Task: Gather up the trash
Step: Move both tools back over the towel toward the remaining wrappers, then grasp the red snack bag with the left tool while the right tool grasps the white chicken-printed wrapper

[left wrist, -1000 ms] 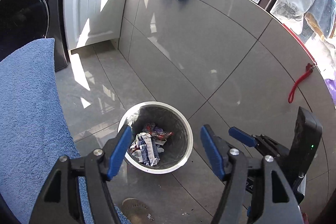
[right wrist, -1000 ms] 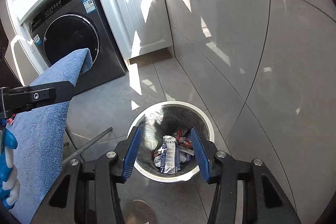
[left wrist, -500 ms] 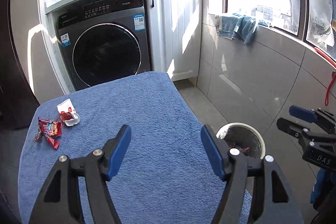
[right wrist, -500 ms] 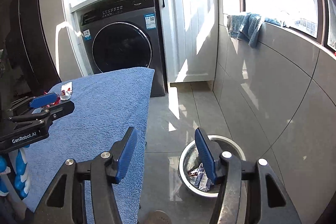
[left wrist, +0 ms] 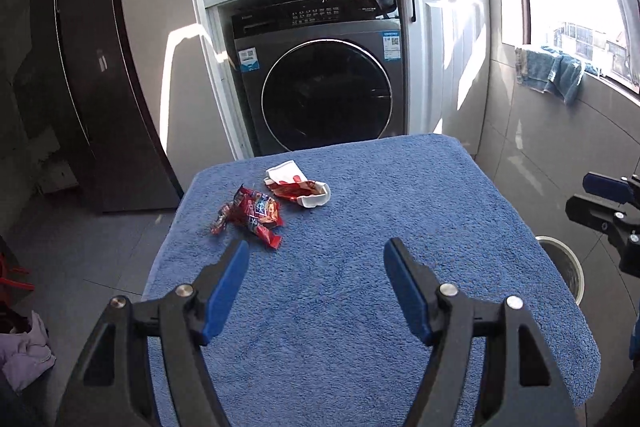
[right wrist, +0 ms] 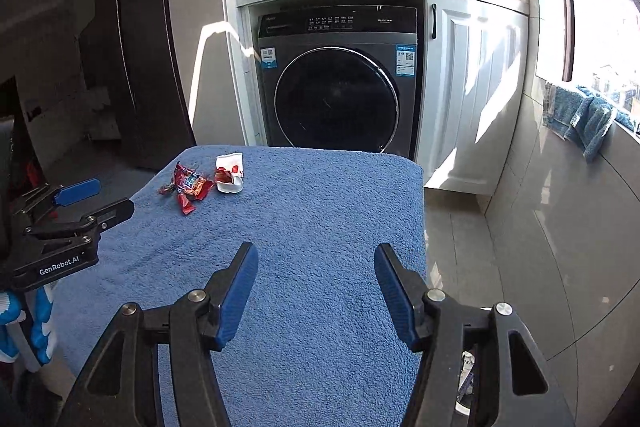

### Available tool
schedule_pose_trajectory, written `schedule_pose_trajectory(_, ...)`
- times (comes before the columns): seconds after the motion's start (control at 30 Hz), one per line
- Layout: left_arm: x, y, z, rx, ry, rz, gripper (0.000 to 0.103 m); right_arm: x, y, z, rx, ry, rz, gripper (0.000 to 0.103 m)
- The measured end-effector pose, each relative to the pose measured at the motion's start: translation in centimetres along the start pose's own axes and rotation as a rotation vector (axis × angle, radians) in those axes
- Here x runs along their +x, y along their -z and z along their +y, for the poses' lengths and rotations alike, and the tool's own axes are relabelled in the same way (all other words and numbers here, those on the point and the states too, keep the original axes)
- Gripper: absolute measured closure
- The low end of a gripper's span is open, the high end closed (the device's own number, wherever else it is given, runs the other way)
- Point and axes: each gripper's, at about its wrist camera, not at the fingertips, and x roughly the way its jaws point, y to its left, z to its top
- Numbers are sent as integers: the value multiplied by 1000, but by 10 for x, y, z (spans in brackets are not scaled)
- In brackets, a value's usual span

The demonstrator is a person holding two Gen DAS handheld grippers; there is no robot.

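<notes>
At the bottom of the left wrist view the left gripper (left wrist: 316, 255) hangs over a blue towel (left wrist: 360, 287), its two blue-padded fingers (left wrist: 224, 291) standing apart with only towel showing in the gap. At the bottom of the right wrist view the right gripper (right wrist: 316, 259) hangs over the same towel (right wrist: 320, 227) nearer its right edge, its jaws opening and nothing between them.

The towel covers a raised flat surface that fills the middle of both views. At the right edge of the left wrist view the rim of a round bin (left wrist: 568, 263) peeks out on the floor just beside the towel, with the right gripper's black body above it. In the lower right of the right wrist view a scrap of wrapper shows below the gripper's finger; the bin itself is mostly hidden there.

Farther along, on the far left part of the towel, lie two pieces of trash. A crumpled red wrapper (left wrist: 252, 215) sits left of centre in the left wrist view, just beyond the tip of the left finger, and a white wrapper with red on it (left wrist: 300, 187) lies just behind and to its right, the two close together. Neither gripper touches them.

Beyond the towel stands a dark washing machine (left wrist: 324, 87) under a white counter, a white cupboard (left wrist: 448, 67) to its right, and a blue cloth (left wrist: 556, 75) draped on the window sill at the right.
</notes>
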Motion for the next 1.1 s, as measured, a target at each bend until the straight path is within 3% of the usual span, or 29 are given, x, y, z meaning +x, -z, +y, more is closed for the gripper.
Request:
schedule_pose_trajectory(0.2, 29, 12, 38, -32, -63, 62, 33, 36, -10, 18, -29, -30, 34, 45)
schedule_pose_trajectory(0.47, 94, 28, 93, -112, -88, 181, 33, 99, -24, 34, -67, -76, 102, 45)
schedule_pose_trajectory(0.63, 128, 28, 134, -181, 5, 199, 33, 149, -42, 56, -107, -129, 136, 45)
schedule_pose_trajectory(0.8, 159, 5, 143, -205, 147, 189, 32, 207, -61, 72, -89, -180, 168, 45)
schedule_pose_trajectory(1.1, 214, -34, 130, -175, 192, 165, 34, 290, -86, 91, -27, -239, 222, 48)
